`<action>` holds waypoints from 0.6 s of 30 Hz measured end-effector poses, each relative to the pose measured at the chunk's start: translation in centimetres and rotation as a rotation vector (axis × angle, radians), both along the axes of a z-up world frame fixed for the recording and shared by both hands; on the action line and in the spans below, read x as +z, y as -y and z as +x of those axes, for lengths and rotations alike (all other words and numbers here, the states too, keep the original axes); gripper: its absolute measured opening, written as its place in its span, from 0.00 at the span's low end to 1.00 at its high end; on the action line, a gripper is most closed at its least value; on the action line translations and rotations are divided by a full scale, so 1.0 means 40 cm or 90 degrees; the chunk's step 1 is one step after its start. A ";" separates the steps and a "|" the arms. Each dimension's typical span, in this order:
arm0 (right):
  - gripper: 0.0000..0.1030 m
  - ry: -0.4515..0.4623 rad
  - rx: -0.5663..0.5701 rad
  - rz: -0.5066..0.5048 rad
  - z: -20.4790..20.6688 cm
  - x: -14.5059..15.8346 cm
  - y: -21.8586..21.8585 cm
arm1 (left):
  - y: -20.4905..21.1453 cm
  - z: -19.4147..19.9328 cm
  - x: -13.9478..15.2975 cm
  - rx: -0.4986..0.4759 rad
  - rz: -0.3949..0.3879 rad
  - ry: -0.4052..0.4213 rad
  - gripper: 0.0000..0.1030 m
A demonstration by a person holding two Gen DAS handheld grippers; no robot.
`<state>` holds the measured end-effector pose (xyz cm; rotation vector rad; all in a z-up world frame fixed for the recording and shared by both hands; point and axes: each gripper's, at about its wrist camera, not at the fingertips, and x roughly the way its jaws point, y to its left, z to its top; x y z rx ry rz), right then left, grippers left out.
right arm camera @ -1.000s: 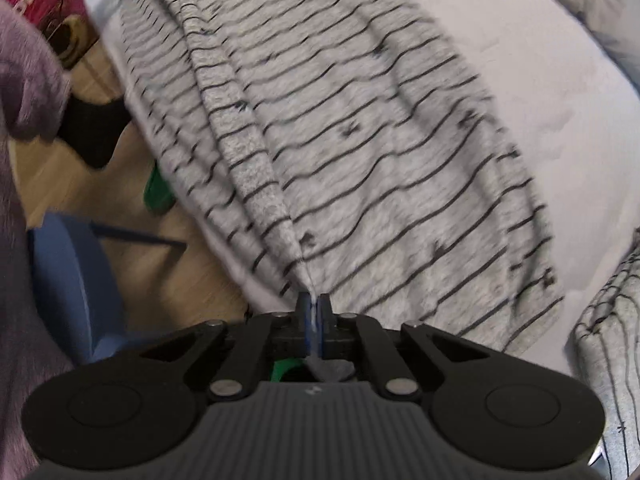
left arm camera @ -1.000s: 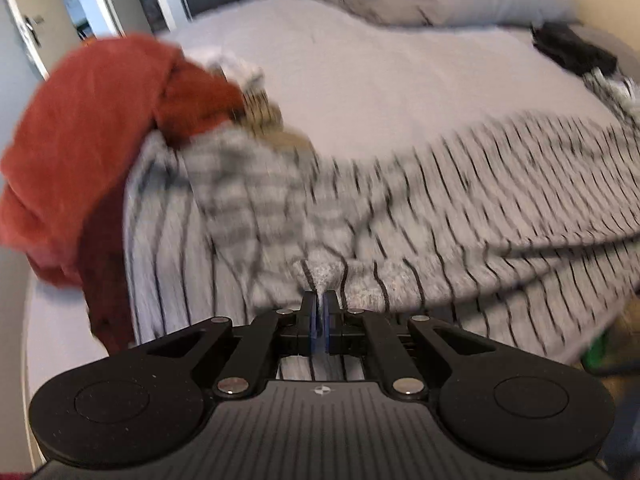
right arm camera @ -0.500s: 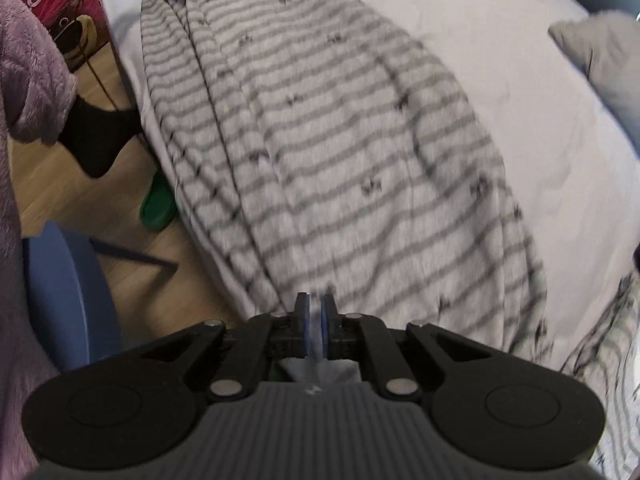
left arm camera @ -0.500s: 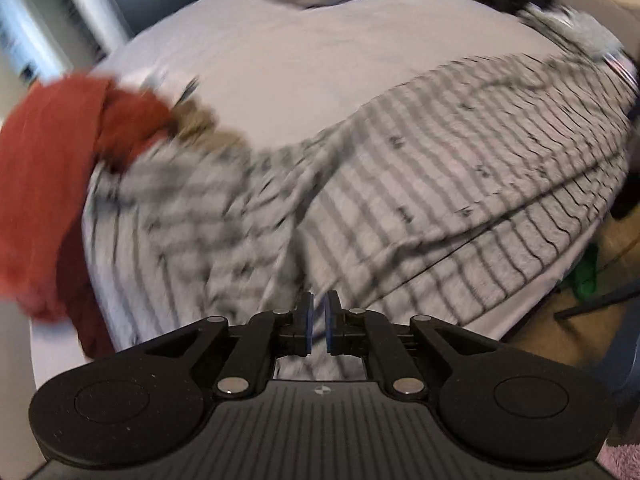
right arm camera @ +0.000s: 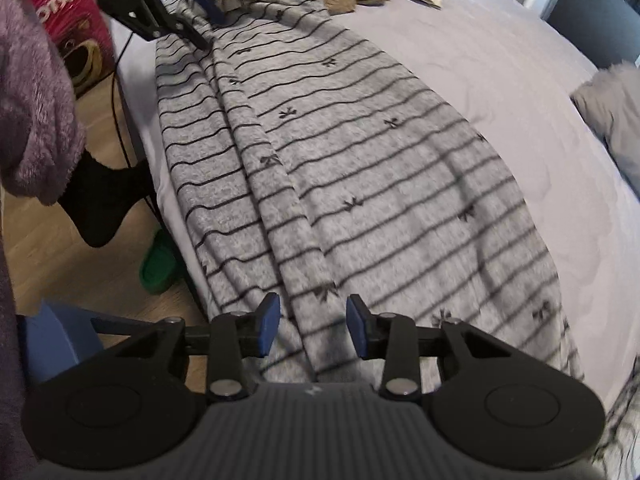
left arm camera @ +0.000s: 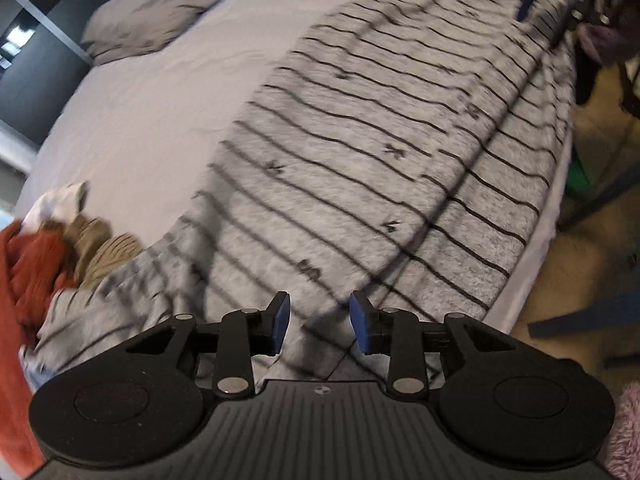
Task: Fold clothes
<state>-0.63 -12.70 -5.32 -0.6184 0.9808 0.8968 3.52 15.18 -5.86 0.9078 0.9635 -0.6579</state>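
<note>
The grey striped garment (left arm camera: 360, 184) lay spread lengthwise along the near edge of the bed (left arm camera: 152, 112), with one long fold ridge running down it, seen clearly from the right wrist (right arm camera: 320, 184). Its cloth carried thin dark stripes and small dark motifs.

The left gripper (left arm camera: 319, 322) hung over one end of the garment, its jaws opening; the blue pads (left arm camera: 280, 320) stood apart and pressed on nothing, though the cloth's fold lay below the gap. The right gripper (right arm camera: 313, 326) hung over the other end, its jaws likewise opening, with the fold ridge running beneath the gap and the pads clear of it.

In the right wrist view the left gripper (right arm camera: 152, 16) showed at the garment's far end. A pile of other clothes, rust-red and tan (left arm camera: 52, 256), sat on the bed to the left of the left gripper. A pillow (left arm camera: 160, 20) lay at the far side. Beside the bed, on the wooden floor (right arm camera: 60, 260), stood a person's dark-socked foot (right arm camera: 104, 200) and a green slipper (right arm camera: 158, 268).
</note>
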 end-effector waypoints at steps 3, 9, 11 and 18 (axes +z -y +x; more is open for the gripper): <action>0.36 0.005 0.045 -0.007 -0.007 -0.017 -0.021 | 0.015 -0.005 -0.030 -0.041 0.031 -0.005 0.29; 0.20 0.033 0.103 -0.058 -0.017 -0.061 -0.049 | 0.000 0.014 -0.045 -0.014 0.031 -0.018 0.06; 0.07 0.035 0.113 -0.079 -0.017 -0.073 -0.051 | -0.008 0.007 -0.040 -0.019 0.029 -0.028 0.01; 0.02 -0.023 0.036 -0.010 0.019 0.000 -0.005 | -0.050 -0.031 0.008 0.000 -0.019 -0.075 0.00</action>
